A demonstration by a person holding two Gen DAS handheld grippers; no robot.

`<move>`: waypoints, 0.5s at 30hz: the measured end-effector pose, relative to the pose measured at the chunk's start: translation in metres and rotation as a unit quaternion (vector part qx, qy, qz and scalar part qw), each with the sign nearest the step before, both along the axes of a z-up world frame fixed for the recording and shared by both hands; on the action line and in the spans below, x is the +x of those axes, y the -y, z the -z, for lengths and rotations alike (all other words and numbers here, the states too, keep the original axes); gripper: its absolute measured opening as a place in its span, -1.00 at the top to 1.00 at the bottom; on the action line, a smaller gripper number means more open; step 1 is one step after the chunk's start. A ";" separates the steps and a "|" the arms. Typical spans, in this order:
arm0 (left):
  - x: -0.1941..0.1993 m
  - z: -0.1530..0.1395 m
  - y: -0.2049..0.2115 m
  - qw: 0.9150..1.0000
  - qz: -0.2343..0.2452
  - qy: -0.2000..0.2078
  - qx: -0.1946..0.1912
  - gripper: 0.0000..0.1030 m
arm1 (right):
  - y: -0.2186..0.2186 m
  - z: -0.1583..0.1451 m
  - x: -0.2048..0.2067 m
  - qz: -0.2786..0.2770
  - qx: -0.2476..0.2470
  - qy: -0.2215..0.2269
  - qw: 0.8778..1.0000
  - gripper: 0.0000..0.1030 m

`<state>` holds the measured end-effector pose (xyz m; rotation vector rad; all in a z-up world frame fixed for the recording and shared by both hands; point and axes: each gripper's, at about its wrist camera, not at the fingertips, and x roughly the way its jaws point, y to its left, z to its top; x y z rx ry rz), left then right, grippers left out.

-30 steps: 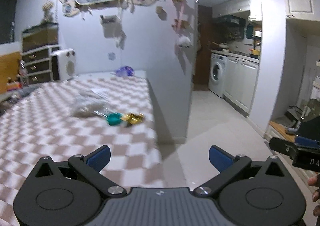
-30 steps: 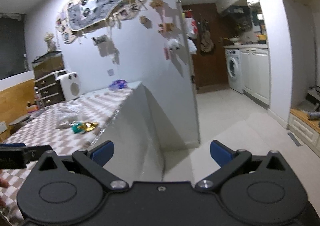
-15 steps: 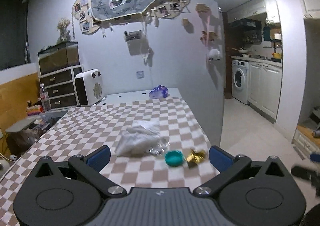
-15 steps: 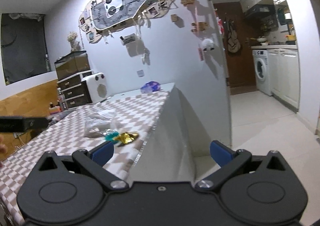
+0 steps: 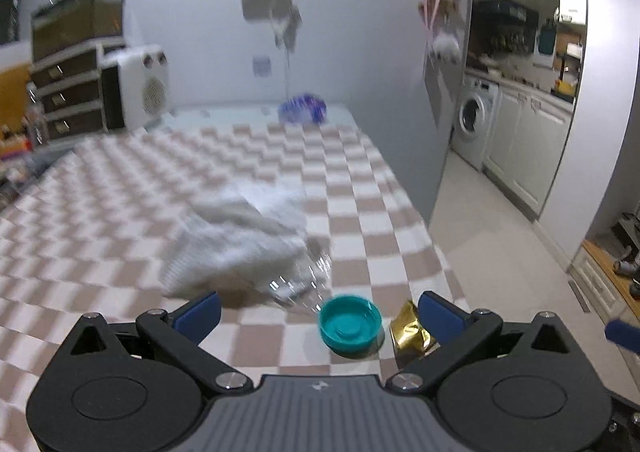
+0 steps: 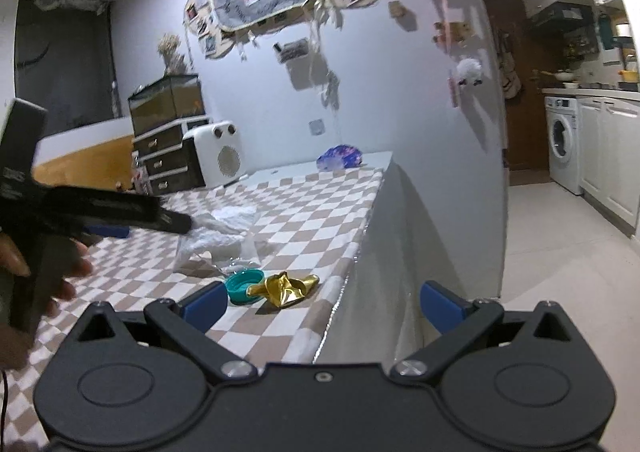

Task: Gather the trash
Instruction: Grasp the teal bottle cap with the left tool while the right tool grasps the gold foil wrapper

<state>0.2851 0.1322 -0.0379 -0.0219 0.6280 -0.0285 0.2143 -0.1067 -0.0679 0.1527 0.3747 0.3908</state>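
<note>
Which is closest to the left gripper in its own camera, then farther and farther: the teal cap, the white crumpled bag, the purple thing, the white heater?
1. teal cap, just ahead, toward the right finger
2. white crumpled bag, mid-table
3. purple thing and white heater, far end; too close to call

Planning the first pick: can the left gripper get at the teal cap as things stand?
Probably yes. The left gripper is open, and the teal cap lies on the checkered tablecloth between its fingers, nothing over it. The gold wrapper sits close beside it and might get caught too.

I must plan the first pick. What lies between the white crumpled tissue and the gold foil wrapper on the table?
In the left wrist view, a crumpled clear plastic piece and then the teal cap lie between the tissue and the gold wrapper.
</note>
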 end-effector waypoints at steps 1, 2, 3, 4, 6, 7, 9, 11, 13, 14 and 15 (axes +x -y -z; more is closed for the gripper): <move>0.006 0.008 0.001 1.000 0.003 -0.008 -0.003 -1.00 | -0.003 0.002 0.007 -0.001 -0.006 -0.001 1.000 -1.00; 0.012 0.015 0.002 1.000 0.007 -0.015 -0.006 -1.00 | -0.008 0.005 0.014 -0.003 -0.013 -0.002 1.000 -1.00; 0.017 0.022 0.003 1.000 0.010 -0.021 -0.007 -1.00 | -0.011 0.007 0.019 -0.006 -0.019 -0.002 1.000 -1.00; 0.022 0.027 0.004 1.000 0.011 -0.025 -0.009 -1.00 | -0.014 0.010 0.025 -0.011 -0.025 -0.002 1.000 -1.00; 0.030 0.036 0.005 0.999 0.013 -0.029 -0.016 -0.98 | -0.022 0.015 0.034 -0.024 -0.041 0.000 0.999 -0.99; 0.033 0.038 0.004 0.999 0.015 -0.030 -0.022 -0.98 | -0.026 0.018 0.038 -0.031 -0.050 0.003 0.998 -0.98; 0.038 0.041 0.003 0.999 0.020 -0.032 -0.037 -0.98 | -0.034 0.022 0.044 -0.044 -0.073 0.007 0.996 -0.82; 0.043 0.045 0.005 0.998 0.024 -0.038 -0.035 -0.93 | -0.042 0.026 0.047 -0.055 -0.085 0.009 0.995 -0.78; 0.045 0.050 0.008 0.998 0.025 -0.041 -0.027 -0.87 | -0.048 0.028 0.049 -0.065 -0.088 0.011 0.994 -0.77; 0.046 0.052 0.008 0.998 0.025 -0.043 -0.027 -0.87 | -0.051 0.029 0.050 -0.071 -0.089 0.013 0.993 -0.74; 0.047 0.054 0.007 0.998 0.025 -0.044 -0.032 -0.86 | -0.055 0.031 0.050 -0.076 -0.091 0.014 0.993 -0.70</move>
